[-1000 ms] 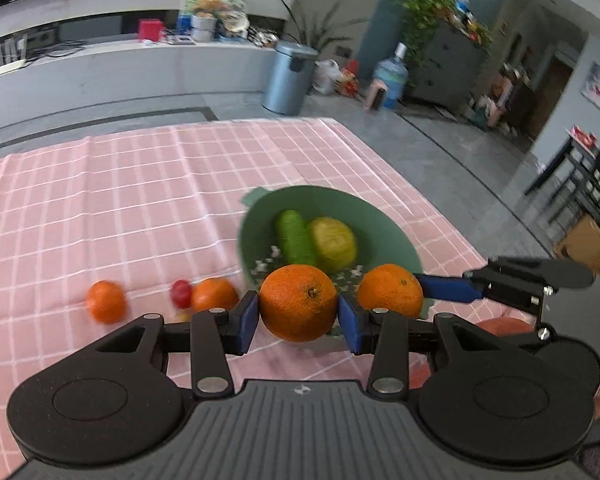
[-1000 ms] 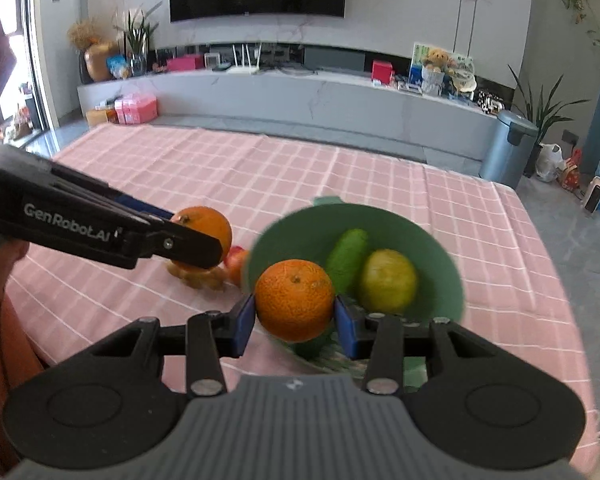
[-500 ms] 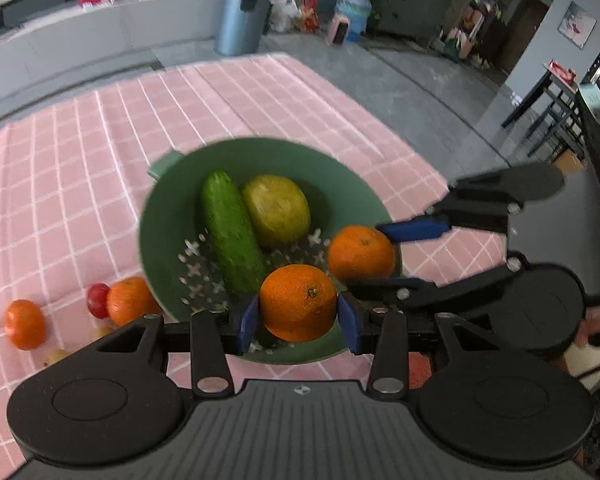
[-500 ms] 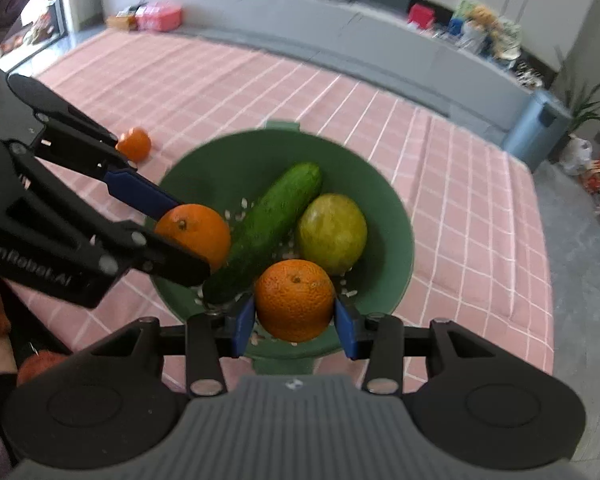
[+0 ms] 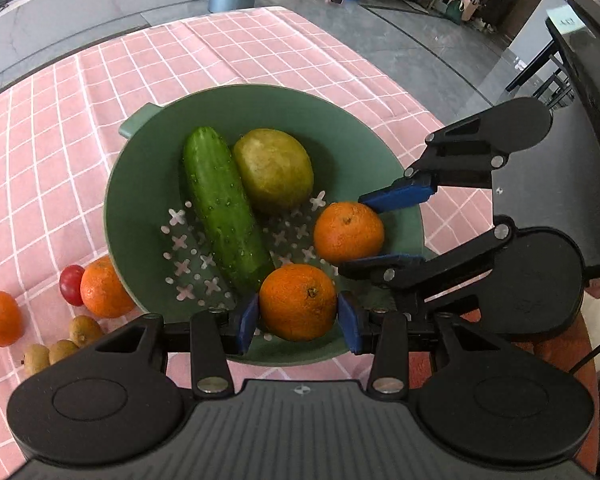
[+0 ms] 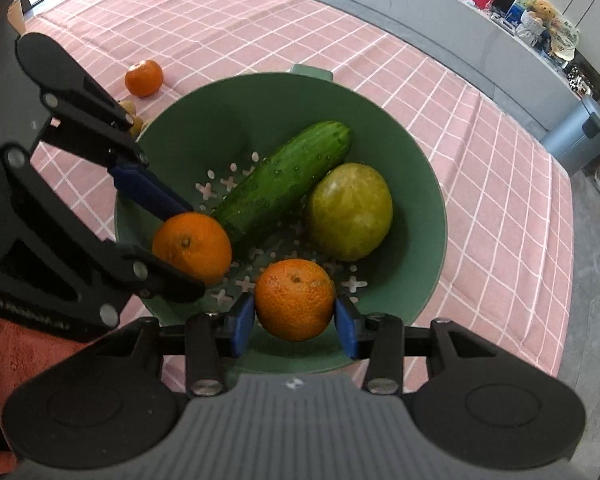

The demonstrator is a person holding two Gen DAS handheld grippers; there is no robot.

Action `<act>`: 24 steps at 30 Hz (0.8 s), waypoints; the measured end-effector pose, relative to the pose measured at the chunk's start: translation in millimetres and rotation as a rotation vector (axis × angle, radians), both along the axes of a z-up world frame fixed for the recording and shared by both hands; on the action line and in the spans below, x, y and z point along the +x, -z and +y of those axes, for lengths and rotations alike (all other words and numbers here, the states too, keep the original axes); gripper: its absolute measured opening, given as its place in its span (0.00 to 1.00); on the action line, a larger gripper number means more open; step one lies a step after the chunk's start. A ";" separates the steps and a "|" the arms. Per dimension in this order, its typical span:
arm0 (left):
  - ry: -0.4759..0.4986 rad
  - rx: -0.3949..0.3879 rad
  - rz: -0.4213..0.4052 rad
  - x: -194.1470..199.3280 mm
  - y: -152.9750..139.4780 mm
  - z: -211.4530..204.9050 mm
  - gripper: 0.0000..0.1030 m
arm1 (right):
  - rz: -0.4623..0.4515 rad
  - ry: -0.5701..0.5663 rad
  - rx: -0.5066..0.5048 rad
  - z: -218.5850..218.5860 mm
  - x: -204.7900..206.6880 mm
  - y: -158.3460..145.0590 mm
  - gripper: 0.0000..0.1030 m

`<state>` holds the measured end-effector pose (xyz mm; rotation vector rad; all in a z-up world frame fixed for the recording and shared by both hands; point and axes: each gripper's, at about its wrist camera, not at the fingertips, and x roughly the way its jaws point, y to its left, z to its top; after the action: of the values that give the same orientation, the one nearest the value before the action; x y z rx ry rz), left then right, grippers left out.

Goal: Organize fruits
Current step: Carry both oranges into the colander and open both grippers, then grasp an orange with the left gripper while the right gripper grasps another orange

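Note:
A green colander bowl (image 5: 148, 184) (image 6: 220, 112) stands on the pink checked cloth (image 5: 260, 48). In it lie a cucumber (image 5: 224, 208) (image 6: 288, 176) and a yellow-green round fruit (image 5: 274, 170) (image 6: 350, 212). My left gripper (image 5: 299, 320) (image 6: 180, 244) is shut on an orange (image 5: 298, 300) (image 6: 192, 246), low over the bowl's near side. Right beside it, my right gripper (image 6: 294, 324) (image 5: 364, 230) is shut on a second orange (image 6: 294, 298) (image 5: 348, 232) inside the bowl's rim. Whether either orange touches the bowl's floor I cannot tell.
Left of the bowl on the cloth lie another orange (image 5: 104, 288), a cherry tomato (image 5: 71, 290), a tangerine (image 5: 0, 318) (image 6: 144, 78) and a few small brown fruits (image 5: 60, 344). The table's edge runs just right of the bowl; a grey bin (image 6: 580, 140) stands beyond it.
Both grippers have come forward and down over the bowl and tipped more steeply downward. Each still grips its orange; the two oranges now sit inside the rim.

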<state>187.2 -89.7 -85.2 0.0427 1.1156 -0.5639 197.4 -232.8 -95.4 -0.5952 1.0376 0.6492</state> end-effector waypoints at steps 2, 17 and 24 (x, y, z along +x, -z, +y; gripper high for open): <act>-0.005 0.001 0.003 0.9 1.4 -0.2 0.47 | 0.006 0.006 -0.010 -0.3 1.6 0.0 0.39; -0.055 -0.004 -0.002 1.1 -0.9 2.6 0.62 | -0.028 0.026 -0.043 5.2 -4.1 -10.3 0.48; -0.110 -0.031 -0.061 -10.0 -23.0 14.2 0.64 | -0.104 0.057 -0.031 2.4 -18.2 -31.0 0.55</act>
<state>177.1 -75.4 -62.1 -0.0282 1.0430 -0.4787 179.2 -230.4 -64.4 -0.6180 0.9650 0.5478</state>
